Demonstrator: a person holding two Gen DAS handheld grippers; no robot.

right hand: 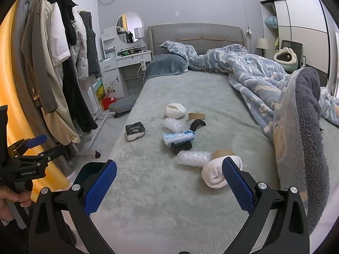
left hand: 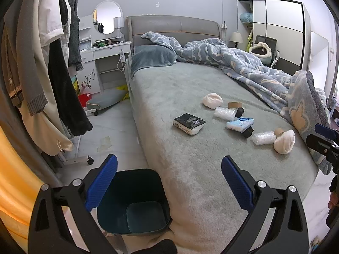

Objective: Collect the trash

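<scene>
A dark teal bin [left hand: 135, 203] stands on the floor against the bed's near left corner, just past my open left gripper [left hand: 169, 182]. On the grey bed [left hand: 180, 148] lie a black tissue pack [left hand: 189, 123], a blue-white pack [left hand: 239, 123], two bubble-wrap wads [left hand: 263, 138] [left hand: 224, 113], two white rolled socks [left hand: 284, 141] [left hand: 211, 100], cardboard rolls and black pieces. My right gripper [right hand: 169, 182] is open over the bed's near end. The near sock [right hand: 214, 173] lies just past its right finger, next to bubble wrap [right hand: 193, 157]. The tissue pack [right hand: 135, 130] sits further left.
A clothes rack [right hand: 55, 80] with hanging garments stands left of the bed. A rumpled blue duvet [right hand: 264, 74] covers the bed's right side. A white dresser [right hand: 125, 63] with a round mirror and a low stool [right hand: 120, 105] stand at the far left. A wardrobe [left hand: 281, 31] is at the far right.
</scene>
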